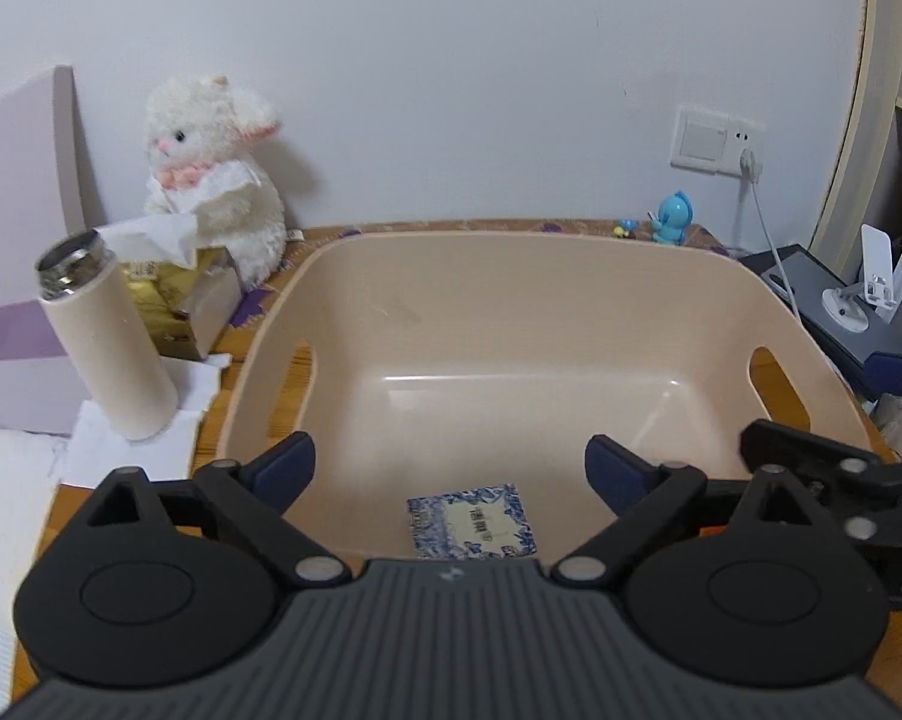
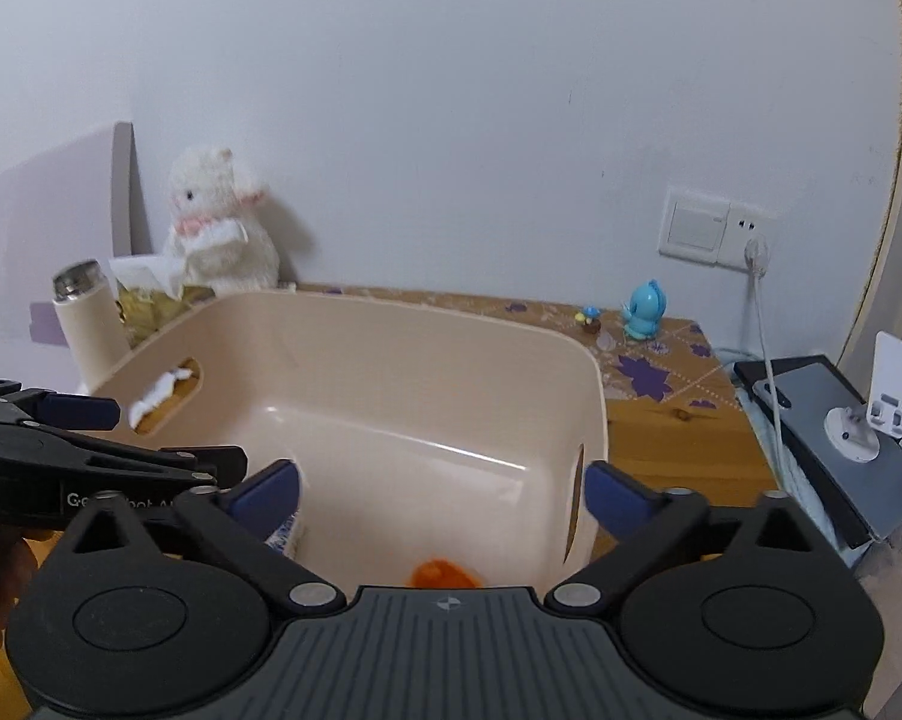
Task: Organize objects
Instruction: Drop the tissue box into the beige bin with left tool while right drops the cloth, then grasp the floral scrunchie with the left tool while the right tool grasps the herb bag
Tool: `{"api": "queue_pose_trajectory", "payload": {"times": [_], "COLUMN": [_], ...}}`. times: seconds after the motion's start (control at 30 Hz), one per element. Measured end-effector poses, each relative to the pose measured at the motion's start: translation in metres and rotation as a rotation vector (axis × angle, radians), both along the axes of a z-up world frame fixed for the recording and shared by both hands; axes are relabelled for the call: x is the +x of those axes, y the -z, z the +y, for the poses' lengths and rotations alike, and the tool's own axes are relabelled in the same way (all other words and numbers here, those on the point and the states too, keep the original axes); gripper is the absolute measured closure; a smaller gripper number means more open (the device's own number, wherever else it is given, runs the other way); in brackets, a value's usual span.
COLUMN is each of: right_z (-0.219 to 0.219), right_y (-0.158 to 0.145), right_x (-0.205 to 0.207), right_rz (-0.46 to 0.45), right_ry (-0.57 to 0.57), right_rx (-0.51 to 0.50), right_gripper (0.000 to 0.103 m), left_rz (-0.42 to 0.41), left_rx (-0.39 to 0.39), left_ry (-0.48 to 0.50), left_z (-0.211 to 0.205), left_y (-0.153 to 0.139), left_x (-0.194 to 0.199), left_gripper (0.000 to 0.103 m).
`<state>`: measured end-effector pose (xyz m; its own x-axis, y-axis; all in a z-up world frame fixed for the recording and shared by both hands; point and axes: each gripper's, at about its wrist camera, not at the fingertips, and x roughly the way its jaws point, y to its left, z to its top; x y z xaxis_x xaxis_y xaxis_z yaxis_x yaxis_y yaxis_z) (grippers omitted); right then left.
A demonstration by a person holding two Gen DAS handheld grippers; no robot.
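Beige plastic filled your left wrist view: the bin [image 1: 511, 312] sat on the wooden table [image 1: 258, 384], and your left gripper [image 1: 451, 468] hung over its near rim with jaws spread wide and nothing between them. A blue-and-white patterned packet [image 1: 472, 521] lay flat on the bin floor by the near wall. It looked light and thin, so pinching one raised edge would probably suit it better than pressing down on its face. Off the bin's left side, a cream flask [image 1: 108, 342] stood tilted beside a tissue box [image 1: 174, 306] and a white plush rabbit [image 1: 210, 174] at the table's back edge.

From your right wrist view, the right gripper [image 2: 441, 498] was likewise released and empty above the bin [image 2: 390, 360]. An orange object [image 2: 444, 573] rested on the floor against the near wall (mostly hidden by the tool body, so its firmness could not be judged). The left gripper's arm [image 2: 90, 468] reached in from the left edge, and a blue figurine [image 2: 646, 315] stood near the table's back edge.
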<state>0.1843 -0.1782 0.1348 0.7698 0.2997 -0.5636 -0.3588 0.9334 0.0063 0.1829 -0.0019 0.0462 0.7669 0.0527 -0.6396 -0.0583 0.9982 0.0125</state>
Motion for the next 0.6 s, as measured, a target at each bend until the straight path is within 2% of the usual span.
{"api": "queue_pose_trajectory", "payload": {"times": [0.13, 0.3, 0.6], "right_z": [0.001, -0.004, -0.022], "right_y": [-0.009, -0.015, 0.005], "right_x": [-0.015, -0.038, -0.067], "right_rz": [-0.023, -0.011, 0.070], "right_ry": [0.002, -0.003, 0.022], "right_rx": [-0.027, -0.022, -0.026], "right_gripper": [0.000, 0.000, 0.000], "left_rz": [-0.027, -0.043, 0.003], "left_rx": [0.028, 0.034, 0.052], "left_ry": [-0.006, -0.004, 0.000], "left_z": [0.002, 0.005, 0.016], "left_y": [-0.012, -0.019, -0.002], "left_x": [-0.018, -0.044, -0.083], "left_gripper": [0.006, 0.006, 0.006]}}
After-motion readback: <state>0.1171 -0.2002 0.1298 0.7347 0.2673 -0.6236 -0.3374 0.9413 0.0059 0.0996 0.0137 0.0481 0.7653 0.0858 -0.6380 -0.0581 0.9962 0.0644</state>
